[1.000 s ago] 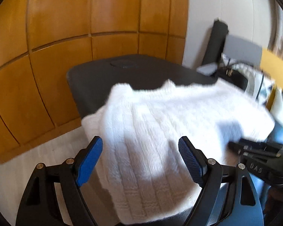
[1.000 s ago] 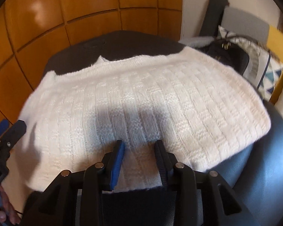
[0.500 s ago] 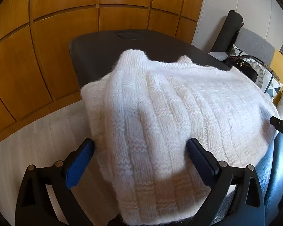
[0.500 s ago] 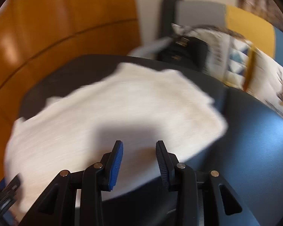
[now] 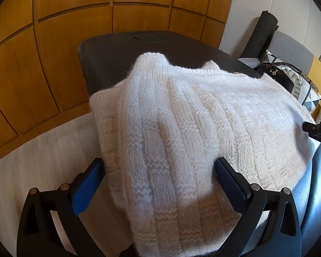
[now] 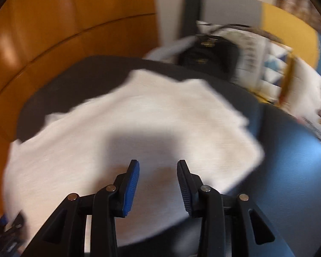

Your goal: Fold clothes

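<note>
White knit filled most of both views: the sweater (image 5: 182, 132) lay folded on the dark bench (image 5: 122, 51), its left part doubled over toward the middle and its near edge hanging slightly past the bench's front. The left tongs (image 5: 160, 182) had just been opening and now stood spread as wide as they went, one blue pad (image 5: 86, 189) on each side of the folded hem, with the knit between them but not pinched. A second before, they had been narrower over the same cloth, so the flap appeared to have been released where it lay. The right tongs (image 6: 158, 184) stood part-way open with nothing between the pads, hovering above the sweater's near edge; that view was smeared by motion, and compared with a second ago the sweater had slid leftward in it, showing more of the blue seat (image 6: 289, 171) on the right. In my judgement, one fold was finished and both tongs were free, so the next step would be taking a new hold, probably on the right side, for the following fold.
</note>
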### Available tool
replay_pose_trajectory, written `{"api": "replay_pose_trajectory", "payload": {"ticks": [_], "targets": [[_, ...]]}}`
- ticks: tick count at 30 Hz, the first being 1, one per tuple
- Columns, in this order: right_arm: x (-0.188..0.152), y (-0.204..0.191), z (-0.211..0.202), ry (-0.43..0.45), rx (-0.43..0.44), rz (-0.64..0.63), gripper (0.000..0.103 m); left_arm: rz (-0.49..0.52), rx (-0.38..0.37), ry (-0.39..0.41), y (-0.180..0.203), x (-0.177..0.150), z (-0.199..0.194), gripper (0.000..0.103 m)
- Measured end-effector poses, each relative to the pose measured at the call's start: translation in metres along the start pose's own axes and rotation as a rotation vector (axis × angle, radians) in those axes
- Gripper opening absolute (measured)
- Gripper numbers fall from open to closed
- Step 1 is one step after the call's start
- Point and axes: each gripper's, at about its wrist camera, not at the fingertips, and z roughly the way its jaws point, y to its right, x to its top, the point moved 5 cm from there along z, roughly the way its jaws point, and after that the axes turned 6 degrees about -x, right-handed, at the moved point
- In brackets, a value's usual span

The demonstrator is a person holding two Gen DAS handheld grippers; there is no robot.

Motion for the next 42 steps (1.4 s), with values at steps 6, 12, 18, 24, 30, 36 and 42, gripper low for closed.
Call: {"api": "replay_pose_trajectory", "payload": {"ticks": [6,12,18,24,30,36,42], "targets": [[-0.021,-0.023,0.003,0.012,-0.065,-0.056,0.04,0.002,0.001,-0.006,0.0,0.001,0.0,0.103],[-0.048,-0.019,-0.039,-0.079,0.058,0.084,0.04,0.032,0.056,0.007,0.004,0.003,-0.012,0.103],[-0.08,-0.038,-0.086,-0.064,0.073,0.029,0.04,0.017,0.055,0.018,0.005,0.01,-0.047,0.103],[-0.107,-0.054,-0.132,-0.008,0.064,0.014,0.04,-0.005,0.001,0.076,0.0,0.018,-0.095,0.103],[-0.126,-0.07,-0.153,-0.01,0.08,-0.029,0.04,-0.018,0.002,0.062,-0.002,0.012,-0.123,0.103],[-0.135,-0.075,-0.176,0.036,0.03,-0.062,0.04,0.068,-0.017,0.105,0.013,0.003,-0.164,0.103],[-0.134,-0.066,-0.19,0.063,0.038,-0.04,0.041,0.158,-0.029,0.146,0.021,-0.006,-0.197,0.103]]}}
